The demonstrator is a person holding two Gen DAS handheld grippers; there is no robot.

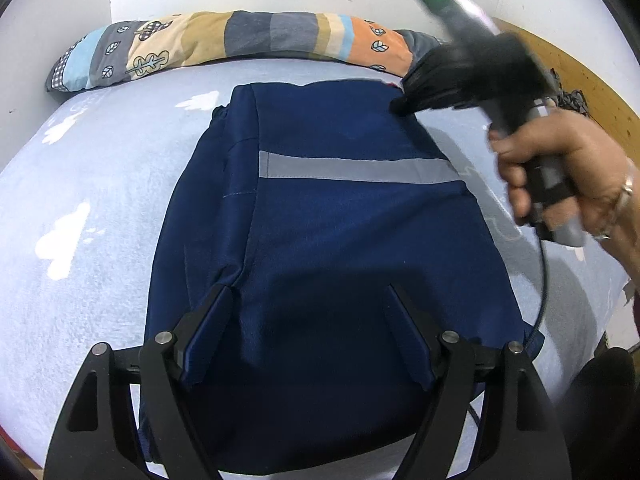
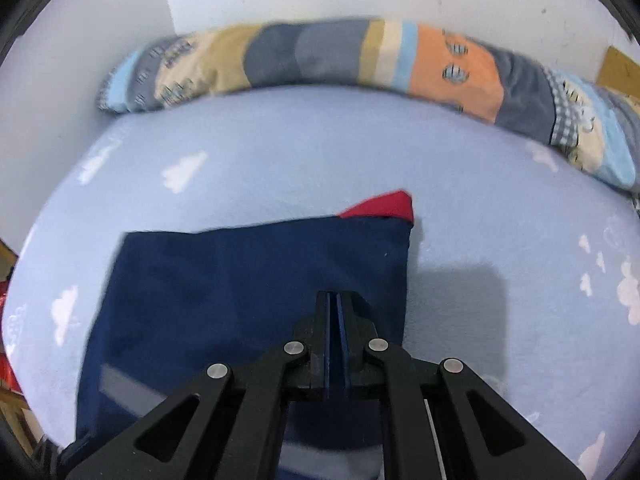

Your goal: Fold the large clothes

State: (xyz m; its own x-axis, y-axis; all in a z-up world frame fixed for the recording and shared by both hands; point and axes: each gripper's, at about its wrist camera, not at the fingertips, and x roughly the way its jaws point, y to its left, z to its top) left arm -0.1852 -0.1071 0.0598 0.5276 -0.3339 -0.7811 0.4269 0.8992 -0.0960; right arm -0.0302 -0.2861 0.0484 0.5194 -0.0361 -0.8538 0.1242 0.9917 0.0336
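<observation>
- Garment (image 1: pixel 320 216), navy blue and folded into a rough rectangle, lies in the middle of the bed (image 1: pixel 100 208), on a pale blue sheet printed with white clouds.
- A grey reflective band (image 1: pixel 356 170) crosses it; a red corner (image 2: pixel 384 208) peeks out at its far right edge.
- No brand, label or writing can be read.
- Left claw (image 1: pixel 308 296) is spread wide over the garment's near part, gripping nothing.
- Right claw (image 2: pixel 337 300) is closed with nothing between its fingers, above the garment's far right corner.
- A patchwork bolster (image 1: pixel 240 42) lines the bed's far edge.
</observation>
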